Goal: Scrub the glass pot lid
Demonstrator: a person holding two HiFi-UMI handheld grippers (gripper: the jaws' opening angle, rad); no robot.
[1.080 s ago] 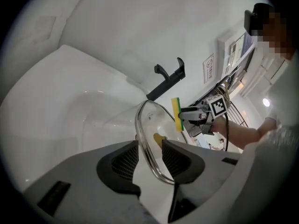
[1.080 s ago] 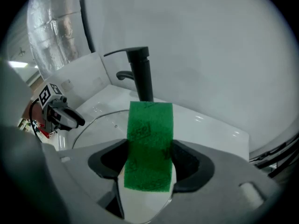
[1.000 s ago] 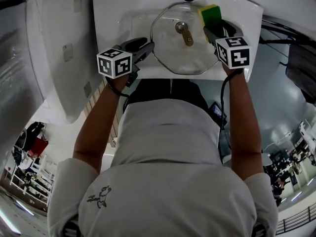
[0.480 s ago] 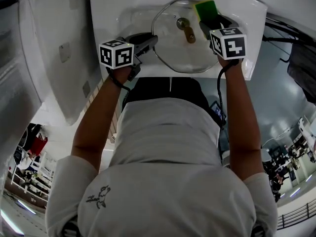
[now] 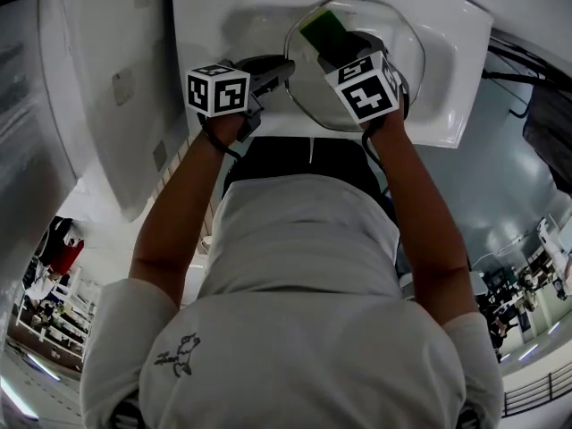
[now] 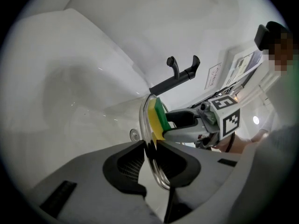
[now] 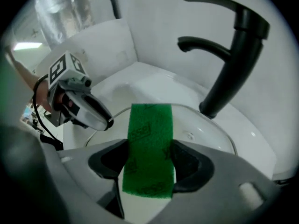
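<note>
The glass pot lid is held tilted over the white sink. My left gripper grips its left rim; its jaws have just been closing, and the rim runs edge-on between the pads. My right gripper is shut on a green-and-yellow sponge over the lid's left-centre. In the left gripper view the sponge lies with its yellow side against the glass. In the right gripper view its green face fills the jaws, with the lid beyond. The lid's knob is hidden.
A black faucet stands at the back of the basin, close behind the lid, and shows as the faucet in the left gripper view too. A white panel runs along the left of the sink.
My right gripper has carried the sponge leftward across the lid, from the right rim to the left-centre, covering the knob. The left gripper stays at the left rim.
</note>
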